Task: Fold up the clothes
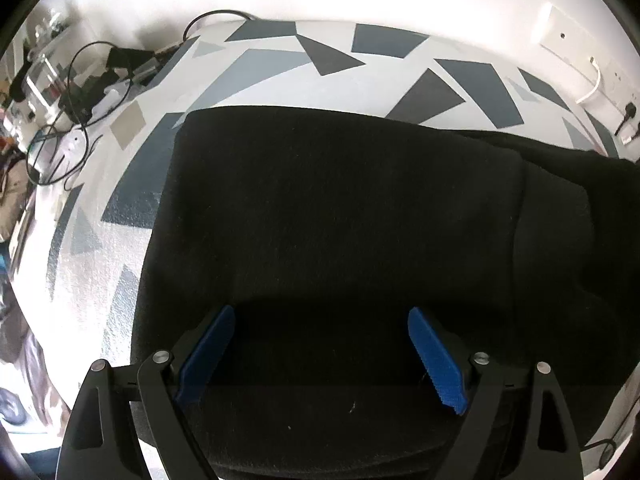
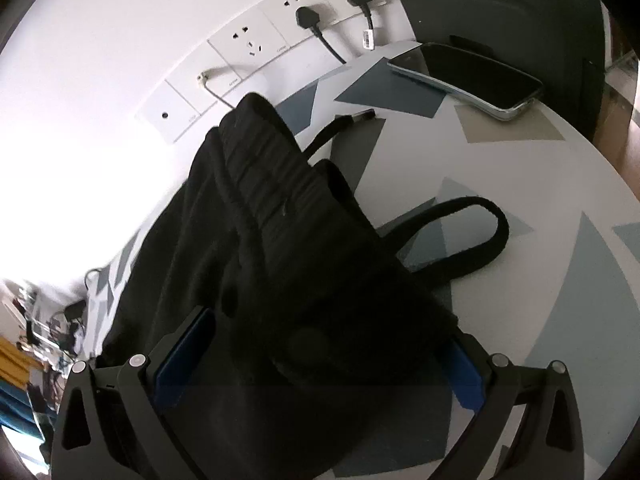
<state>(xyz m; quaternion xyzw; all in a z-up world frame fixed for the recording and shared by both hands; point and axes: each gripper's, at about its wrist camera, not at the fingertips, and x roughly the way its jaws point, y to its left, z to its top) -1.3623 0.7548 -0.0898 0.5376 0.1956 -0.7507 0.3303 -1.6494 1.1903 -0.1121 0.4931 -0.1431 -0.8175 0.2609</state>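
Note:
A black garment (image 1: 340, 208) lies folded flat on a table with a grey and blue triangle pattern (image 1: 256, 72). My left gripper (image 1: 320, 316) hovers over its near edge, blue pads wide apart, holding nothing. In the right wrist view the garment's elastic waistband end (image 2: 272, 184) lies bunched, with a black drawstring loop (image 2: 472, 236) trailing to the right. My right gripper (image 2: 324, 336) is open, with the black fabric lying between its blue pads (image 2: 184, 356); the pads do not press it.
A phone (image 2: 468, 76) lies at the table's far right corner near a dark chair (image 2: 500, 8). Wall sockets with plugs (image 2: 308, 16) run behind the table. Tangled cables and small devices (image 1: 88, 88) sit at the far left.

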